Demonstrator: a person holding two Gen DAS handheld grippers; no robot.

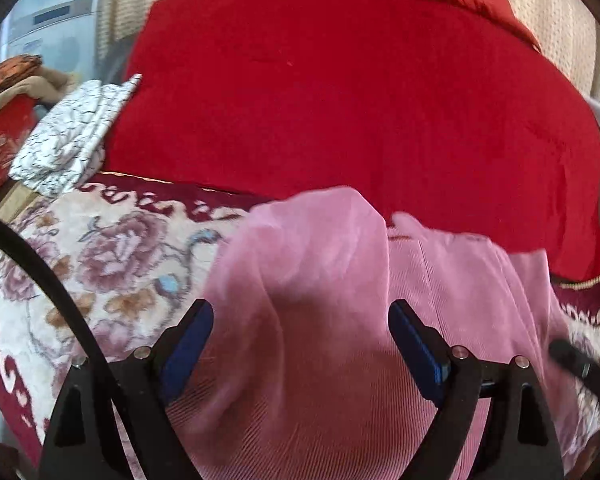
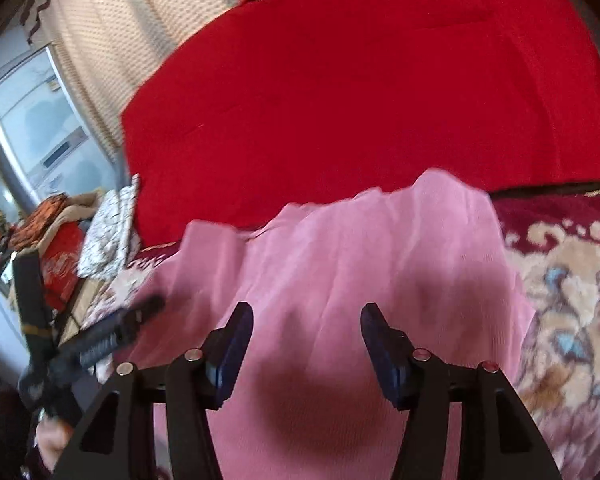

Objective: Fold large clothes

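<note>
Left wrist view: the left gripper point(image 1: 300, 340), jaws spread wide and gripping nothing, is hovering over the pink garment point(image 1: 320, 320), which is lying on the floral bedcover point(image 1: 112, 256) in front of a red blanket point(image 1: 340, 100).

Right wrist view: the right gripper point(image 2: 306, 344), jaws parted and pinching nothing, is hanging above the same pink garment point(image 2: 360, 260); the left gripper point(image 2: 112, 332) is showing at the left edge.
</note>
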